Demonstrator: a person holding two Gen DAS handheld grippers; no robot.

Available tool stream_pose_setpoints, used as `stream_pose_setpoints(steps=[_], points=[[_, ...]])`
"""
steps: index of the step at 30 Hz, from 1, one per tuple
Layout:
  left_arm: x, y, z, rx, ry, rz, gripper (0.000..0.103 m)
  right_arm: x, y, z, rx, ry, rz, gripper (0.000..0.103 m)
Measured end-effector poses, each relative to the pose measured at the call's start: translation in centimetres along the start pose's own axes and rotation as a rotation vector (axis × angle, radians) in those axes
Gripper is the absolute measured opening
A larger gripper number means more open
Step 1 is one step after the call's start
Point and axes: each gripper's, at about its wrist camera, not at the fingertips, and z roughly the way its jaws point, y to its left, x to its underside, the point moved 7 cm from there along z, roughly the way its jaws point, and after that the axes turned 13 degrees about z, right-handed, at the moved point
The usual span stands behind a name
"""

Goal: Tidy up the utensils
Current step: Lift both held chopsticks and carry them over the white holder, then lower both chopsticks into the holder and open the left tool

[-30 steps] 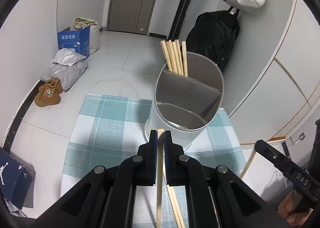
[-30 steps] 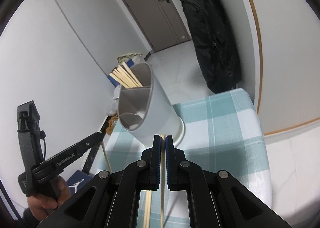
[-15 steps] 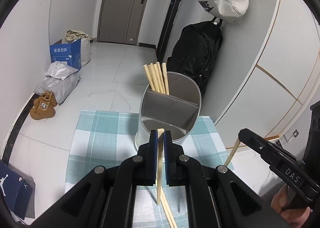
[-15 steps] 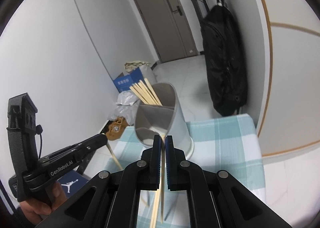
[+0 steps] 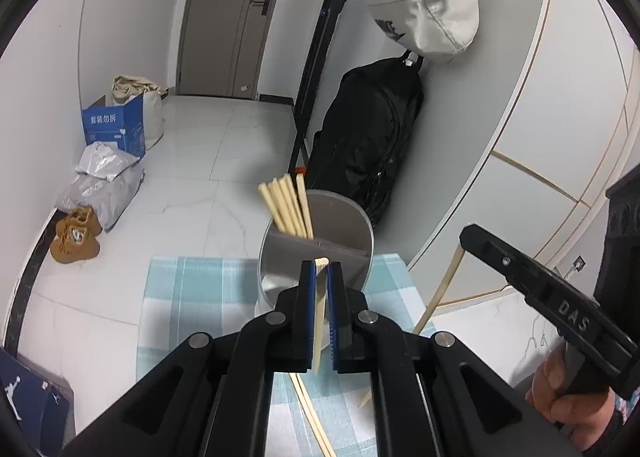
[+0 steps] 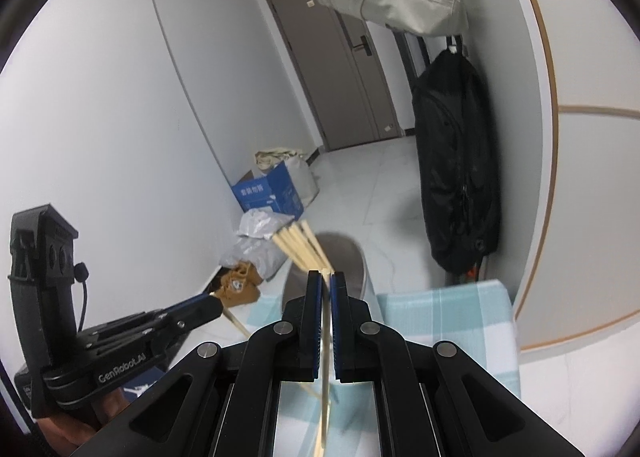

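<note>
A grey divided utensil holder point(image 5: 348, 217) stands on a teal checked tablecloth point(image 5: 192, 289), with several wooden chopsticks point(image 5: 286, 205) in its far compartment. My left gripper point(image 5: 321, 269) is shut on one chopstick point(image 5: 319, 317), held upright above and in front of the holder. My right gripper point(image 6: 326, 277) is shut on another chopstick point(image 6: 325, 357), also lifted near the holder point(image 6: 352, 257). The right gripper shows at the right of the left wrist view point(image 5: 464, 237), its chopstick point(image 5: 440, 293) hanging down. More chopsticks point(image 5: 312, 413) lie on the cloth.
A black bag point(image 5: 368, 133) and a white bag point(image 5: 428, 1) hang on the wall behind the table. On the floor at left are a blue box point(image 5: 114, 129), grey plastic bags point(image 5: 100, 181) and brown shoes point(image 5: 74, 237). A door point(image 5: 228, 17) is far back.
Both grippers have risen and pulled back with their chopsticks lifted off the cloth; the holder now looks smaller and lower in both views.
</note>
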Motion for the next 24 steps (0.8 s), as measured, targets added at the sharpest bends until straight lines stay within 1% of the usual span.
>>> stream_pose_setpoints(steps=[4, 7, 9, 11, 16, 19, 21, 24], points=[[-2.1, -0.1, -0.4, 0.008, -0.006, 0.011, 0.002, -2.4, 0.4, 0.1, -0.004, -0.020, -0.004, 0.004], [-3.6, 0.0, -0.5, 0.032, -0.002, 0.007, 0.002, -4.5, 0.9, 0.1, -0.003, -0.043, -0.018, 0.004], [-4.7, 0.1, -0.7, 0.061, -0.002, -0.006, 0.002, -5.6, 1.1, 0.2, -0.002, -0.057, -0.020, 0.004], [-5.7, 0.0, -1.0, 0.074, -0.012, -0.006, 0.002, -7.0, 1.4, 0.4, -0.009, -0.068, -0.019, 0.004], [-8.4, 0.1, -1.5, 0.067, -0.043, 0.021, 0.002, -9.7, 2.0, 0.9, -0.011, -0.088, -0.038, 0.004], [-9.5, 0.4, -1.3, 0.073, -0.064, 0.024, 0.002, -11.2, 2.4, 2.0, -0.007, -0.083, -0.049, 0.004], [-10.2, 0.9, -1.2, 0.049, -0.083, 0.034, 0.002, -12.0, 2.7, 2.4, -0.009, -0.084, -0.055, 0.004], [-10.9, 1.9, -0.7, 0.063, -0.091, -0.001, 0.002, -13.1, 3.4, 3.1, -0.015, -0.093, -0.077, 0.004]])
